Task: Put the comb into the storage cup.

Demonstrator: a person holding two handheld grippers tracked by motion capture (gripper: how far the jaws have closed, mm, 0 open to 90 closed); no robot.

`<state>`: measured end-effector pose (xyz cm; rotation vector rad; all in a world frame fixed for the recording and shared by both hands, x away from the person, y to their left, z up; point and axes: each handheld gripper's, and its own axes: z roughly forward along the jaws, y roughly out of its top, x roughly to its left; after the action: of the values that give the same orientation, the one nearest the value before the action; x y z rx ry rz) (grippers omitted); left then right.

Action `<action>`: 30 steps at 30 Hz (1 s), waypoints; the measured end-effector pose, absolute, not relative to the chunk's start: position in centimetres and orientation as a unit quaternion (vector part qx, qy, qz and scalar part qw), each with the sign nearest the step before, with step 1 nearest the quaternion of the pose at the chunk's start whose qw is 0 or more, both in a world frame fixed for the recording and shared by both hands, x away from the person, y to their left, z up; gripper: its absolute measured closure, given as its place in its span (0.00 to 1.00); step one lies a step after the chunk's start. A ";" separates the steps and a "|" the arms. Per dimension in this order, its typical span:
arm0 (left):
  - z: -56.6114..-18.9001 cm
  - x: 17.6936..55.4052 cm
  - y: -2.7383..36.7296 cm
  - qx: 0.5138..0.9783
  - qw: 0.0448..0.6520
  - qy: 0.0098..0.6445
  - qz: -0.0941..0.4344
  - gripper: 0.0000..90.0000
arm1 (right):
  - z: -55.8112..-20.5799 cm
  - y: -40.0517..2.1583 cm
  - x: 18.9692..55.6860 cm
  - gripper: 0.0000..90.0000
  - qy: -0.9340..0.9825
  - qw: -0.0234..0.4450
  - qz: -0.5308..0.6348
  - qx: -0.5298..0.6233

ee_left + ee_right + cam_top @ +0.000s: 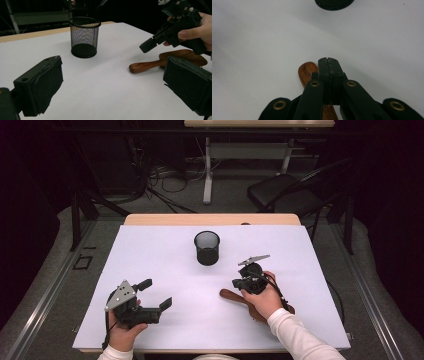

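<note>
Scene: white bench [150, 255] with a black mesh cup [207, 248] standing upright near its middle and a wooden spoon [231, 296] lying flat on the right side.
Spoon: handle end points toward the centre of the bench, the broader end lies under the right hand [263, 301]; well apart from the cup.
Right claw [235, 283]: jaws pressed together with nothing between them, as the right gripper view shows; the tip [328, 65] hovers over the handle end of the spoon [307, 72], which lies beside and beneath the jaws, not inside them.
Left claw [157, 293]: jaws spread wide and empty, held low over the left side of the bench, aimed toward the cup [84, 37] and spoon [150, 65].
Step in hand: judged to be the approach to the spoon with the right claw [148, 45]; no grip is made yet.
Progress: early; the spoon rests on the bench and the cup is empty.
Next move calls for: opening the right jaws, lowering them astride the thin handle and closing firmly. The likely destination is the cup.
Risk: the handle lies flat against the sheet, so the jaws may skate over it or push it aside.
</note>
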<state>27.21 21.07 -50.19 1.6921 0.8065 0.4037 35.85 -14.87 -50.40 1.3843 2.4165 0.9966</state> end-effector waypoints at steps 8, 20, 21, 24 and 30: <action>-50.2 27.3 21.1 0.724 0.572 0.345 0.172 0.03 | -51.1 -13.5 36.7 1.00 0.819 0.098 0.320 0.466; -50.3 27.4 21.2 0.724 0.571 0.347 0.171 0.03 | -52.2 -12.5 37.8 1.00 0.825 0.082 0.293 0.476; -50.3 27.4 21.2 0.724 0.571 0.347 0.171 0.03 | -52.2 -12.4 37.8 1.00 0.827 0.076 0.292 0.474; -50.3 27.4 21.2 0.724 0.571 0.347 0.171 0.03 | -52.4 -12.1 37.6 1.00 0.834 0.077 0.284 0.467; -50.3 27.4 21.2 0.724 0.571 0.347 0.170 0.03 | -52.5 -11.4 37.0 1.00 0.840 0.069 0.285 0.456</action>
<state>27.38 21.23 -50.30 1.6995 0.8145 0.3996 37.03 -11.45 -52.53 1.3718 2.5296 0.8583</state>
